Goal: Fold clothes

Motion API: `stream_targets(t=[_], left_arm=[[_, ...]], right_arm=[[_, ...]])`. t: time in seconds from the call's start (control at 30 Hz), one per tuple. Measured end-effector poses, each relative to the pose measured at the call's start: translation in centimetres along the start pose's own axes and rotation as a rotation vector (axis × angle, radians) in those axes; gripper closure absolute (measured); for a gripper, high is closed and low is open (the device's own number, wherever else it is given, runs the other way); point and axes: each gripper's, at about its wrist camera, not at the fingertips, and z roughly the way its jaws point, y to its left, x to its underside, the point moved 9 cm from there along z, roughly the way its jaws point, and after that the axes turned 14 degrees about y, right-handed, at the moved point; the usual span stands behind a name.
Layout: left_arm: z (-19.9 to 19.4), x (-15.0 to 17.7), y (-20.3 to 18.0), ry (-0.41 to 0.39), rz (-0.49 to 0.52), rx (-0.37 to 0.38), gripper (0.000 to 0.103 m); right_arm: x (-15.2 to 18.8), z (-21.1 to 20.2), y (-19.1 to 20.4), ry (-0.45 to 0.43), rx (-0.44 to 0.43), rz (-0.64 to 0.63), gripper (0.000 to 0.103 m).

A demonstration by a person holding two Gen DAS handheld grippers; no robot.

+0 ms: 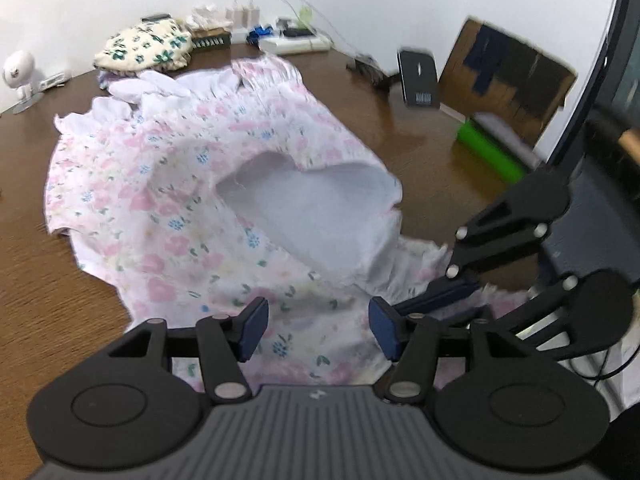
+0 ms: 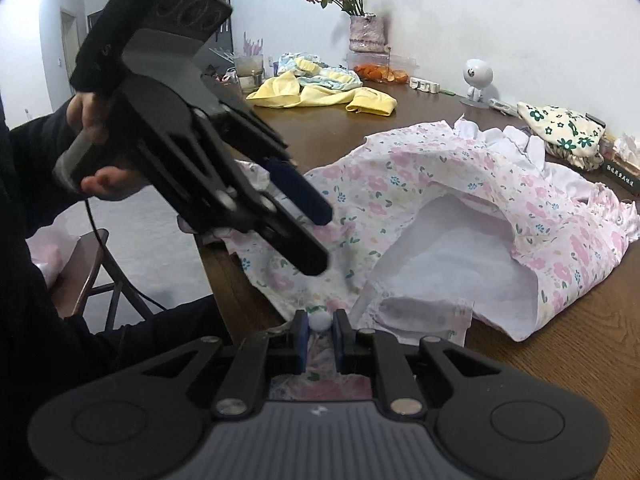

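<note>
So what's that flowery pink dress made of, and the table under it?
The dress looks like thin woven cotton, matte, with a white lining: it crumples softly, and its printed flowers stay crisp. The table looks like dark brown wood or wood veneer, with visible grain streaks and a slight sheen; which of the two, the pictures cannot settle.

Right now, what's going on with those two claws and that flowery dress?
Right claw pinching the dress hem. Left claw open above it, holding nothing. Dress rumpled, unfolded, on the table. Nothing in the way.

Two grippers (image 2: 320,338), one pink floral garment (image 2: 460,184), one yellow garment (image 2: 320,96), one vase (image 2: 366,34).
</note>
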Motion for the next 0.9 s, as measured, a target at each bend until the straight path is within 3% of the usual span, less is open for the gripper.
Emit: stream_targets(t=[0.3,0.43,0.7,0.9], left_arm=[[0.7,0.1,-0.7,0.040,-0.004,0.102,0.049],[1.0,-0.4,-1.0,0.099,0.057,0.101,0.050],[1.4,-1.7,-2.7,0.244,0.314,0.041,0.056],[1.6,-1.7,-3.1,0.260,0.352,0.041,0.056]], right_arm=[[0.1,-0.1,0.0,-0.017,-0.006,0.001,0.091],[0.1,0.0,0.1,-0.017,-0.009,-0.002,0.090],[0.0,0.0,0.5,-0.014,-0.009,-0.012,0.089],[0.2,-0.1,0.4,-0.019,-0.009,-0.002,0.089]])
